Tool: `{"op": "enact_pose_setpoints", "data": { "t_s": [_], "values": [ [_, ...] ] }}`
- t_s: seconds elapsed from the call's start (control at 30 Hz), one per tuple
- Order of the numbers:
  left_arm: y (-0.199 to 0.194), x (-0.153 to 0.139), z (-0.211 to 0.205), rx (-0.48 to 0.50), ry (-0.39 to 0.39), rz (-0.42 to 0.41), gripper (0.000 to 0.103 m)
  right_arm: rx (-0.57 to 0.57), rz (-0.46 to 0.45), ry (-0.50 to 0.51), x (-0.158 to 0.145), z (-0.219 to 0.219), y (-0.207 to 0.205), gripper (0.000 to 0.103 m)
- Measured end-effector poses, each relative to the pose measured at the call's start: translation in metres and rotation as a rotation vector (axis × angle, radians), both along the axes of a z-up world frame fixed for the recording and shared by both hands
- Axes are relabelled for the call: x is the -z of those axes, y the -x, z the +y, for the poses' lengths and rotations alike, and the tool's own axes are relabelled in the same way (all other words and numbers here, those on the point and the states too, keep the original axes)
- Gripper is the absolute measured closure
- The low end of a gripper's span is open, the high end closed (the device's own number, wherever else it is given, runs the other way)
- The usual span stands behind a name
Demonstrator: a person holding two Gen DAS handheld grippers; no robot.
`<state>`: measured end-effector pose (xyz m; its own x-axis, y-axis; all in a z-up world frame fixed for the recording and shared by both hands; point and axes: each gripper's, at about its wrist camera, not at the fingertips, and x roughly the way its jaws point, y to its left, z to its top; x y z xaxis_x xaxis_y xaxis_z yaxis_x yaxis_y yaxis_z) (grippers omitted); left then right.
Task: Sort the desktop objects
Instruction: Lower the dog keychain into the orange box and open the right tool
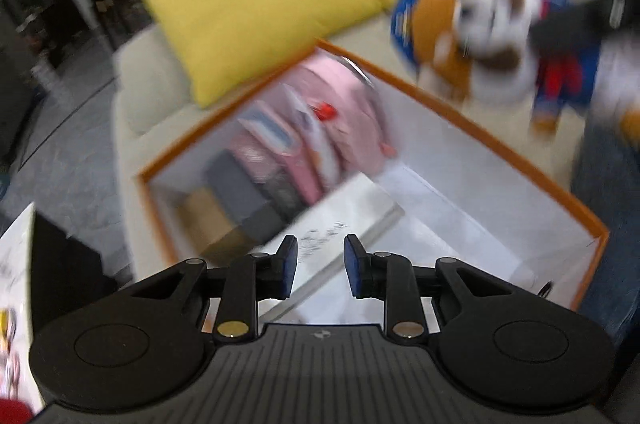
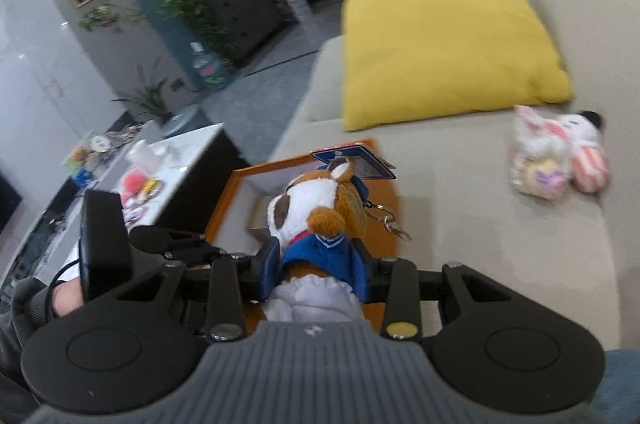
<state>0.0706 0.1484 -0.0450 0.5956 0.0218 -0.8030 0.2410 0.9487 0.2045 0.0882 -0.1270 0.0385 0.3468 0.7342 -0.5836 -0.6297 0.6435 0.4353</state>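
The right gripper is clamped on a plush dog in a blue outfit, holding it by the body above the orange-rimmed box, which sits on a beige sofa. The left gripper hangs over the same box with its jaws apart and nothing between them. Inside the box, pink and grey items stand along one wall beside a white book. A yellow cushion leans behind, and two small plush toys lie on the sofa seat.

A yellow cushion leans on the beige sofa — potted plants, seemingly, stand well behind.
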Motion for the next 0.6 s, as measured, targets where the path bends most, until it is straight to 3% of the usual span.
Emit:
{"op": "enact_pose_setpoints", "data": {
  "t_s": [0.23, 0.6],
  "values": [
    [0.051, -0.032, 0.049, -0.2, 0.159, -0.038, 0.073, -0.098, 0.091, 0.026, 0.028, 0.064, 0.017, 0.064],
    [0.093, -0.008, 0.087, -0.378, 0.43, -0.053, 0.081, -0.081, 0.257, 0.162, 0.105, 0.138, 0.019, 0.064]
  ]
}}
